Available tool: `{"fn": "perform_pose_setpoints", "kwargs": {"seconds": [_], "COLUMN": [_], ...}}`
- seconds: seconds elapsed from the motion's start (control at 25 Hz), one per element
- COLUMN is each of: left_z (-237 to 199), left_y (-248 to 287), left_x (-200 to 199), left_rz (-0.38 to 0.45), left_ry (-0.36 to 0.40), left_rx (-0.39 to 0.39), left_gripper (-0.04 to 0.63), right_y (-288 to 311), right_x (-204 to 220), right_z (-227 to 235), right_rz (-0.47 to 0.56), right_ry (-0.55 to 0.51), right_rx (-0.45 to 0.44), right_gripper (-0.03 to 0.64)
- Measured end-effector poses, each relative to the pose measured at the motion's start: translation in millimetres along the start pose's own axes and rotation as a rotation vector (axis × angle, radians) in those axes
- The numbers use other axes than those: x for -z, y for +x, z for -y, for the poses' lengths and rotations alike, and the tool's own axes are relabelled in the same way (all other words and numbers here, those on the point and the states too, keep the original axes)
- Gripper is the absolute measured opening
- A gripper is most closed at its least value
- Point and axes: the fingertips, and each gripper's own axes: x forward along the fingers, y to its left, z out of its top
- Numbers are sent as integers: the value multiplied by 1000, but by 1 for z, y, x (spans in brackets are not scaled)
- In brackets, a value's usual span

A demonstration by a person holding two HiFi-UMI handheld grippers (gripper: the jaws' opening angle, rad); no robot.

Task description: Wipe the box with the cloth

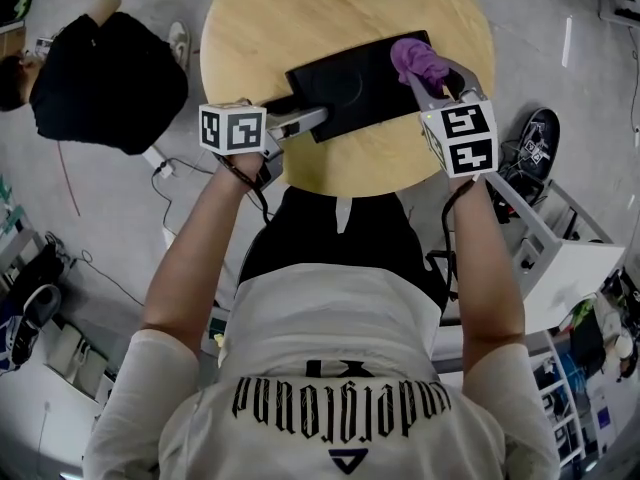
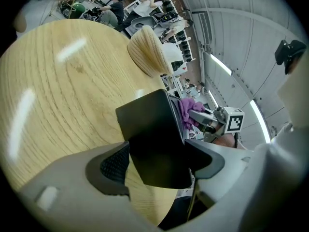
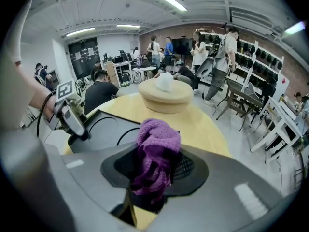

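Right gripper view: cloth (image 3: 157,144) betw. jaws

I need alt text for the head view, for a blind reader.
From above: a person's right gripper holds a purple cloth at one corner of a black box on a round wooden table. The left gripper has the opposite corner between its jaws.

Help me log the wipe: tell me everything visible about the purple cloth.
The purple cloth is a soft, nubby rag bunched into a crumpled wad. The right gripper is shut on it, pinching its middle, with a rounded tuft sticking out past the tips. In the head view it sits over the far right corner of the black box; whether it touches the box is unclear.
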Motion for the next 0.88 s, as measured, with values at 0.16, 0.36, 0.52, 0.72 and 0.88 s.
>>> {"fn": "perform_pose_setpoints", "kwargs": {"seconds": [0.16,0.36,0.52,0.72,0.88], "left_z": [2,1,1,0,-2], "left_y": [0,-1,-4,-5,-5], "left_x": [1,3,3,2,3], "left_rz": [-4,-19,-28,-27,-25], "left_ry": [-2,-9,-8,-10,-13], "left_rx": [1,7,1,3,0], "left_gripper": [376,379,379,379,379], "right_y": [13,24,32,47,49], "right_x": [-21,-26,-42,-57,-60], "right_z": [5,-30,-78,-154,-184], "right_rz": [17,4,-10,-36,-48], "right_ry": [7,-22,-100,-213,-226], "right_rx": [2,-74,-169,-350,-471], "right_gripper": [139,135,133,132,132]}}
